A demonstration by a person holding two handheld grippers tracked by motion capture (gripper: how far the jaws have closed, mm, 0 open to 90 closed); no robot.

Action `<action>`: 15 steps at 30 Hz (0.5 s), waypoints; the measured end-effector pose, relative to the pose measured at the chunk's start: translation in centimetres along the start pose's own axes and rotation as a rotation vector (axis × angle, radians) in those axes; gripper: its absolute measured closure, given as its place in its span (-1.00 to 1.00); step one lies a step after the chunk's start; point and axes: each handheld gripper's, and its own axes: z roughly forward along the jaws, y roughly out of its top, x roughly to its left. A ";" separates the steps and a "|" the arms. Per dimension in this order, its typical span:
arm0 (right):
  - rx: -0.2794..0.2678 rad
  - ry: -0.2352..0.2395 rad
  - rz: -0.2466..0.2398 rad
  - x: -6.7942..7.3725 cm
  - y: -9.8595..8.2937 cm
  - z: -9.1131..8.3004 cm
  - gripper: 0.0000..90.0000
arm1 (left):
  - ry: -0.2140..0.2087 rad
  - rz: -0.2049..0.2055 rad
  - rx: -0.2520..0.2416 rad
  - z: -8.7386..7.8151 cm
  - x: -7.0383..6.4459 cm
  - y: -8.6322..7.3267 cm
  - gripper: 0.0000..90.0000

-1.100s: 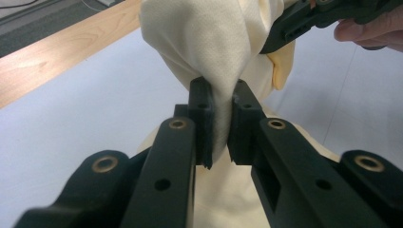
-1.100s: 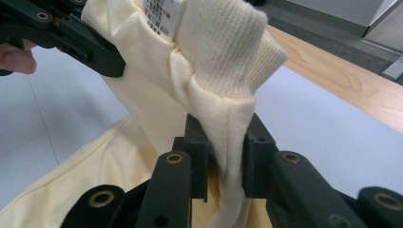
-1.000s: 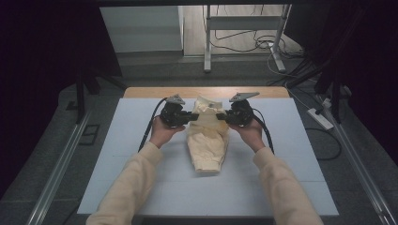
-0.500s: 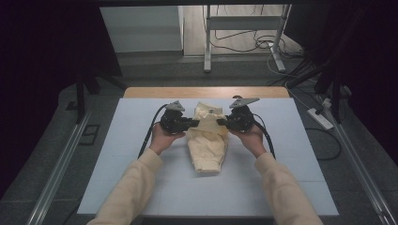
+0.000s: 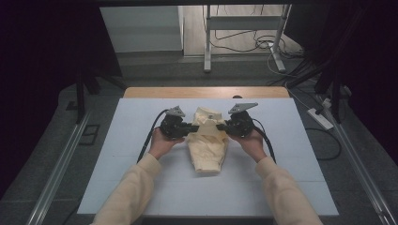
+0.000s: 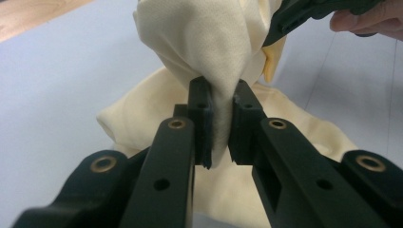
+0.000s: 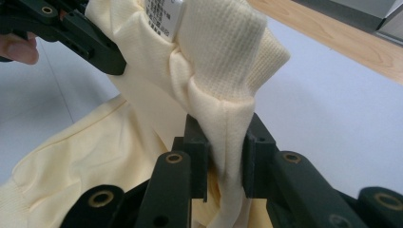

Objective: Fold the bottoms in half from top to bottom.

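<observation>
Both tongs, left [image 6: 219, 124] and right [image 7: 226, 156], clamped on cream garment [image 5: 207, 143], mid-worktop [image 5: 141, 187]; far end lifted, fold unfinished.

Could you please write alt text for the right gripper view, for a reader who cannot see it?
The right gripper has its two black jaws shut on a bunched fold of a cream garment, lifted above a pale blue table. A white care label shows at the top; the left gripper grips the cloth at upper left.
</observation>
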 end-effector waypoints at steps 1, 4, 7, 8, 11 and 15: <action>0.003 0.000 0.000 0.1 -0.1 0.0 0.67 | 0.000 0.001 0.002 0.0 0.0 -0.1 0.79; 0.004 0.002 -0.001 0.4 -0.4 0.0 0.67 | -0.006 -0.003 0.006 0.1 -0.3 -0.5 0.79; 0.003 0.004 0.000 0.7 -0.9 0.0 0.67 | -0.002 0.013 0.019 0.1 -0.7 -0.8 0.78; 0.002 0.006 -0.001 0.8 -1.0 -0.1 0.67 | -0.003 0.014 0.020 0.2 -0.8 -0.9 0.78; 0.000 0.006 -0.005 1.0 -1.3 -0.1 0.66 | -0.012 0.011 0.024 0.2 -0.9 -1.2 0.77; 0.005 0.008 -0.010 1.2 -1.6 -0.2 0.66 | -0.015 0.007 0.028 0.3 -1.0 -1.5 0.77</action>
